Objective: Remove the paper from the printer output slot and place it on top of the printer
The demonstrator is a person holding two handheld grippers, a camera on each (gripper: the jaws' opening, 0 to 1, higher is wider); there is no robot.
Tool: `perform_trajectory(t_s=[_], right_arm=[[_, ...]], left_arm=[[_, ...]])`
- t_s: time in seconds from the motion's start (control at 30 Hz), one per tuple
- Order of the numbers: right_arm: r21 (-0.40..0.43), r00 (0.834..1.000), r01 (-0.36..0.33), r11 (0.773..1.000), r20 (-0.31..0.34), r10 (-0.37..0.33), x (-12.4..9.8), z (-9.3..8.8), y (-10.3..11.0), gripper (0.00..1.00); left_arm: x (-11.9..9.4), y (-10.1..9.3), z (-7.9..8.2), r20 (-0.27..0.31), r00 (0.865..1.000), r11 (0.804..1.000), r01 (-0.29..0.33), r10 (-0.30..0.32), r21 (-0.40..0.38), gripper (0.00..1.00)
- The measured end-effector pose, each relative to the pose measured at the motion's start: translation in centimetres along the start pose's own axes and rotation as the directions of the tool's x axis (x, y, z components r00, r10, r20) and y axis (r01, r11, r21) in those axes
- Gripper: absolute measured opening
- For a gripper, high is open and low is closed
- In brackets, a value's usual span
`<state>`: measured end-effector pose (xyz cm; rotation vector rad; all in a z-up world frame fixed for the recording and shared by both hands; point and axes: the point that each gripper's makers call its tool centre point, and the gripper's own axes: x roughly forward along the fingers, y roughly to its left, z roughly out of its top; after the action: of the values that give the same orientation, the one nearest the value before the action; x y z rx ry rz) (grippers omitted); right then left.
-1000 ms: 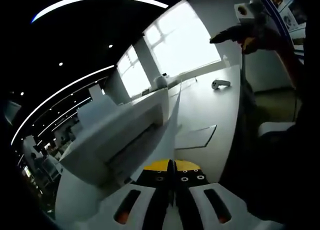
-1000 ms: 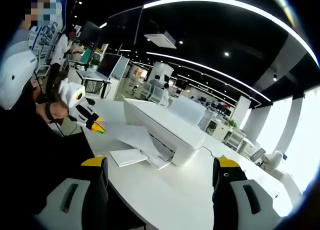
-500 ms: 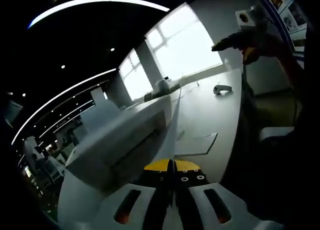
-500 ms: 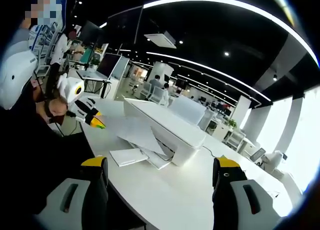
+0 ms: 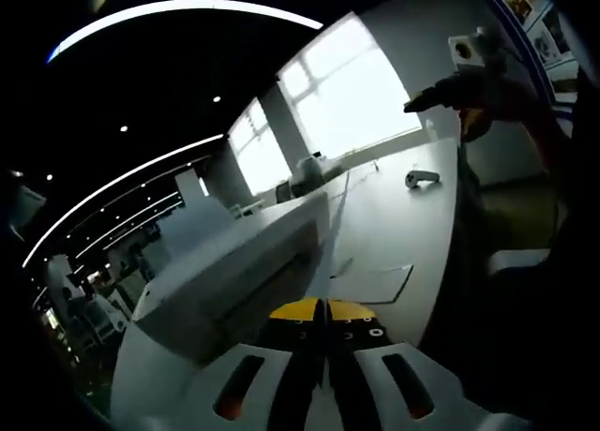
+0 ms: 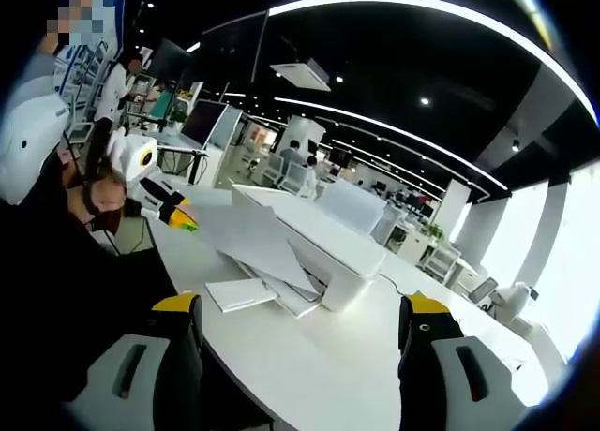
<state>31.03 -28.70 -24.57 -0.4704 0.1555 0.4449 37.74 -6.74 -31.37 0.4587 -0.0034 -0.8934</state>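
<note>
My left gripper [image 5: 324,311] pinches the paper [image 6: 251,242] by its near edge; the sheet slants toward the printer [image 6: 314,234] beyond. My right gripper [image 6: 298,323] waits open, farther off.

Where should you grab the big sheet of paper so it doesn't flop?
Best at its near edge, where the left gripper already pinches the paper, coming from the person's side. The sheet slopes up from the printer toward that gripper, so that edge is free and the far edge sits against the machine.
</note>
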Motion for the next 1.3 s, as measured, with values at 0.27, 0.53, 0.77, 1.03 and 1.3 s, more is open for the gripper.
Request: perform_trajectory(t_s=[0.27, 0.53, 0.77, 1.03, 1.3], right_arm=[[-0.001, 1.000, 0.000, 1.000, 0.001, 0.000, 0.0, 0.0, 0.0, 0.81], [-0.002, 1.000, 0.002, 1.000, -0.002, -0.002, 0.0, 0.0, 0.1, 0.81], [-0.001, 1.000, 0.002, 1.000, -0.003, -0.002, 0.0, -0.1, 0.1, 0.81], [-0.002, 1.000, 0.001, 1.000, -0.005, -0.001, 0.0, -0.2, 0.1, 0.81], [-0.002, 1.000, -0.001, 1.000, -0.007, 0.001, 0.1, -0.2, 0.2, 0.81]], left_arm=[[-0.4, 0.5, 1.0, 0.030, 1.000, 1.000, -0.009, 0.009, -0.015, 0.05], [-0.6, 0.9, 1.2, 0.034, 0.999, 1.000, -0.015, 0.016, -0.024, 0.05], [-0.8, 1.7, 2.0, 0.042, 0.999, 1.000, -0.028, 0.028, -0.012, 0.05], [-1.0, 2.2, 2.6, 0.047, 0.998, 0.999, -0.038, 0.038, -0.002, 0.05], [-1.1, 2.5, 3.4, 0.050, 0.998, 0.999, -0.036, 0.036, 0.005, 0.05]])
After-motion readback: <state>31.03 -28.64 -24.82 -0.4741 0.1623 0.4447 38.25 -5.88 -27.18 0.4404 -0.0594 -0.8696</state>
